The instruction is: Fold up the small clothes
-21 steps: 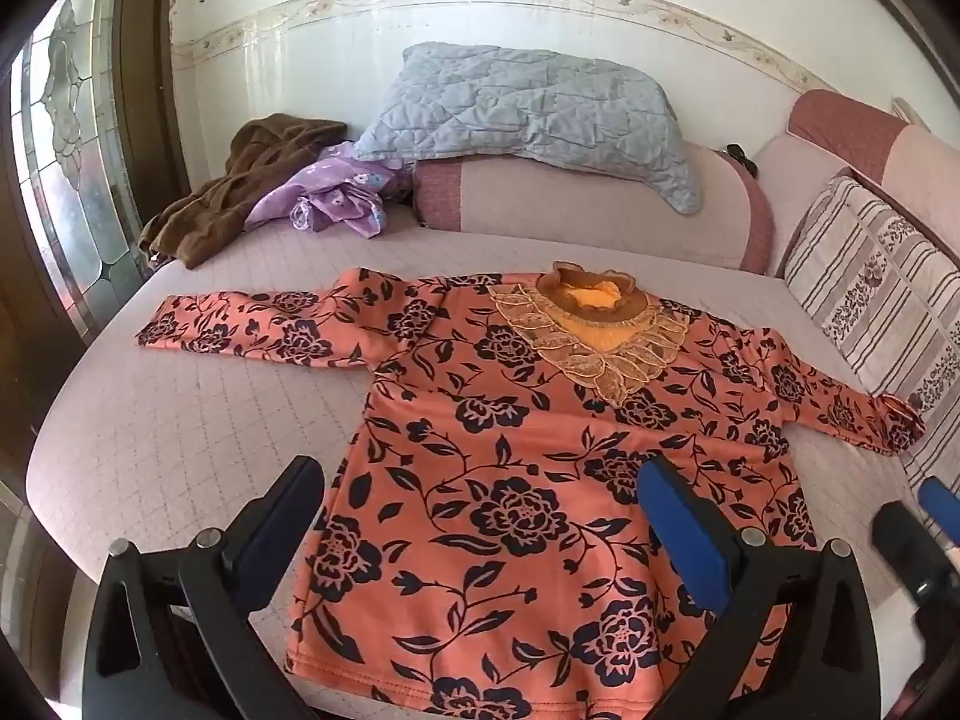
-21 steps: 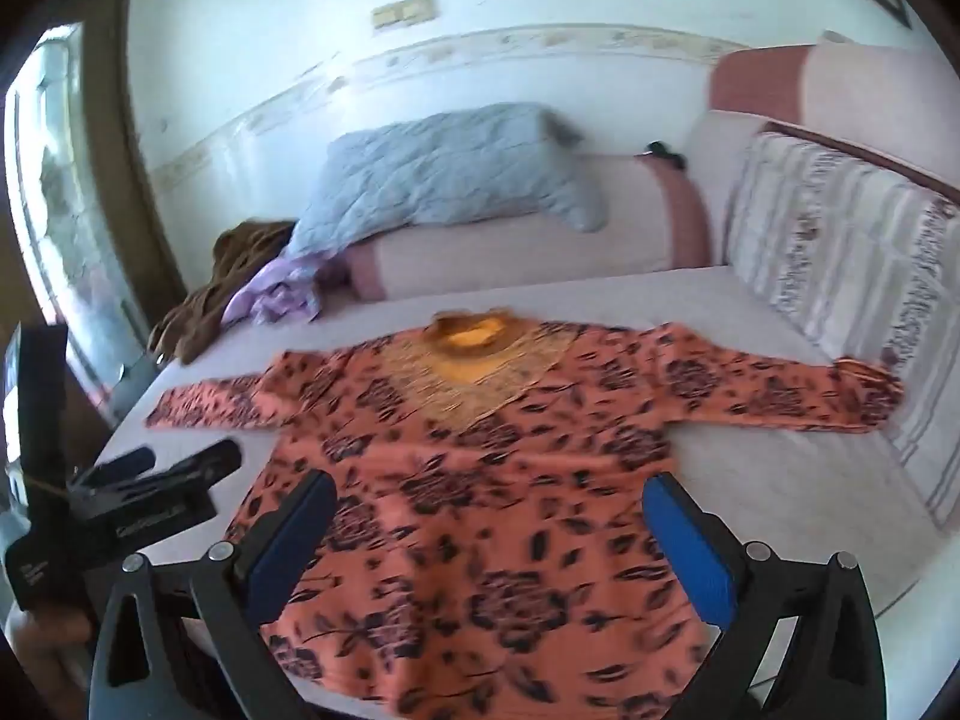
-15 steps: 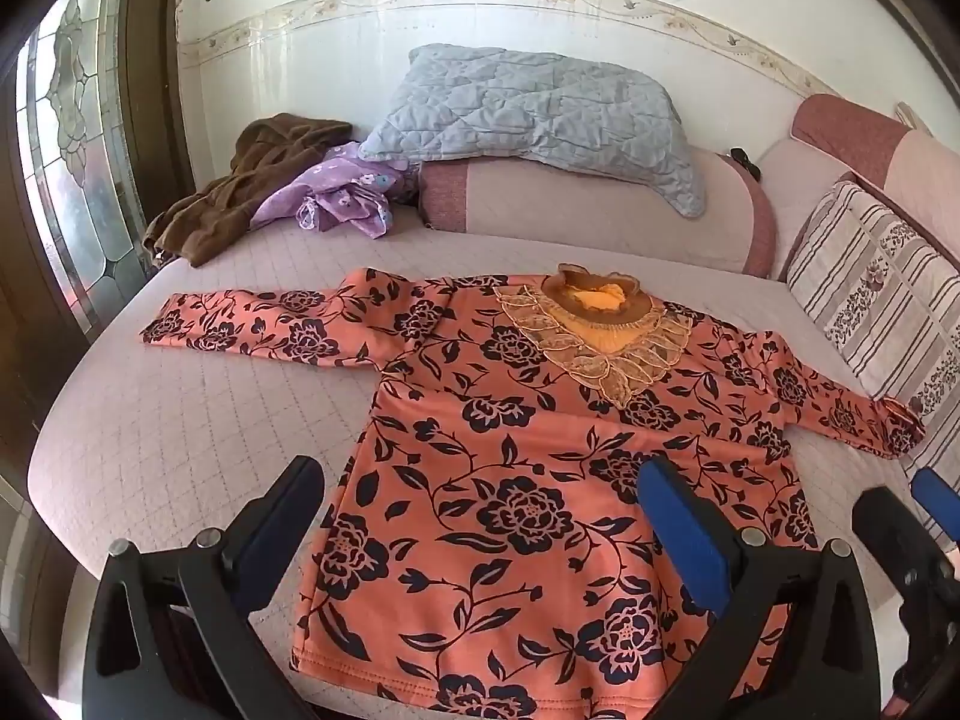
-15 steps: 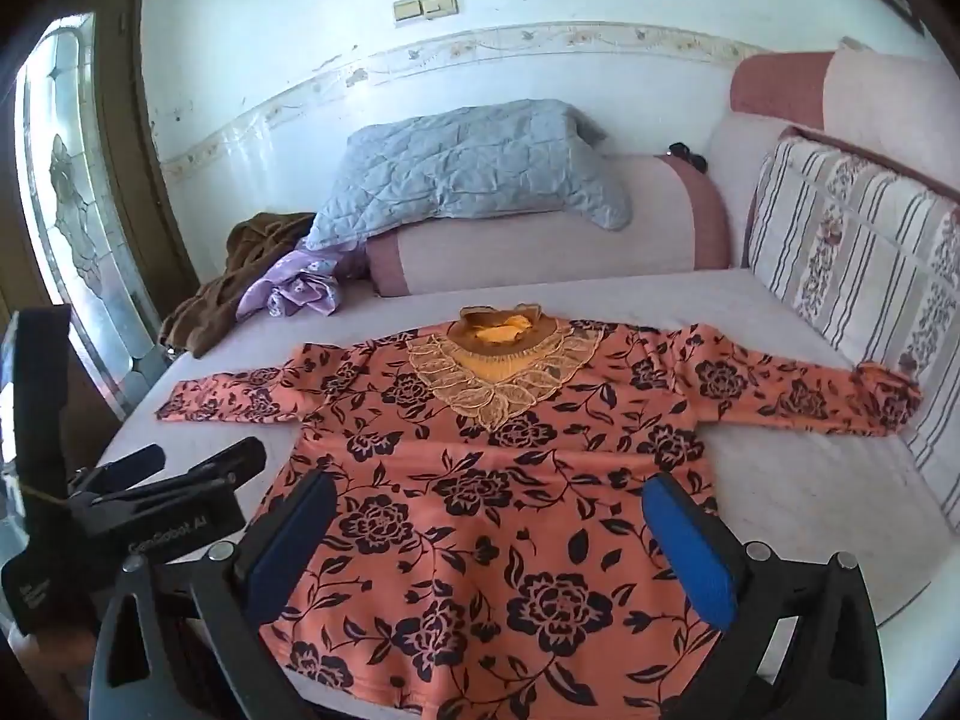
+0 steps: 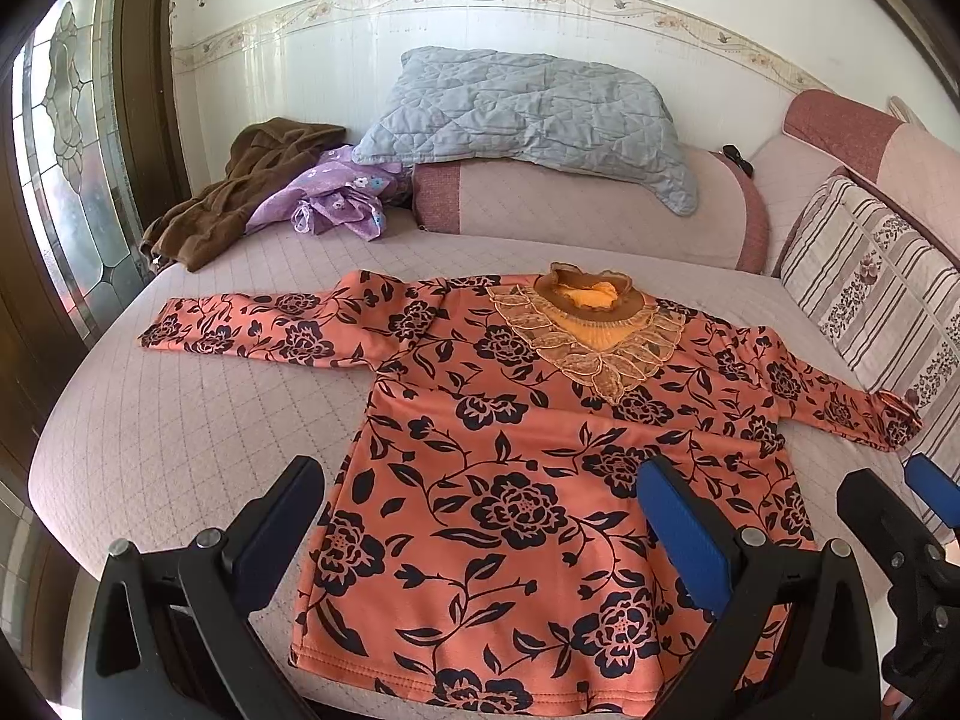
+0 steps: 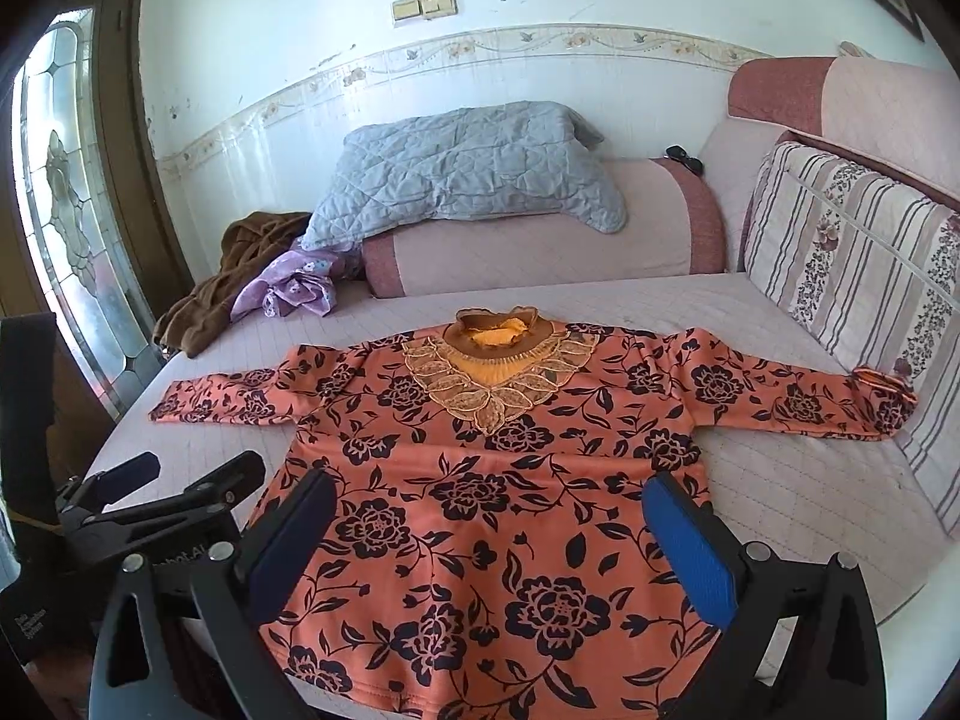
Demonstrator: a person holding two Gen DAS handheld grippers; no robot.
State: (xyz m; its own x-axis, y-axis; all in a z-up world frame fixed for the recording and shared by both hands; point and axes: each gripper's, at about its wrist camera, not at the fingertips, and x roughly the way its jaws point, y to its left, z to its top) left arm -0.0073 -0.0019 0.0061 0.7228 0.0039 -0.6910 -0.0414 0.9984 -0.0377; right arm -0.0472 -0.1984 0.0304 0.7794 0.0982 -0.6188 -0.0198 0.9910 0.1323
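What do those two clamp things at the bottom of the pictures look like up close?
Each is a black plastic gripper. The left gripper and right gripper both have two angular black fingers with triangular cut-outs, silver bolt heads and flat blue ribbed pads. Seen from the right wrist camera, the left gripper's body carries small white lettering, too blurred to read. No cables or sleeves show.

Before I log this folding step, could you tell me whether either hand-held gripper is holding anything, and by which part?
Nothing: the left hand-held gripper and right hand-held gripper are open above the floral top.
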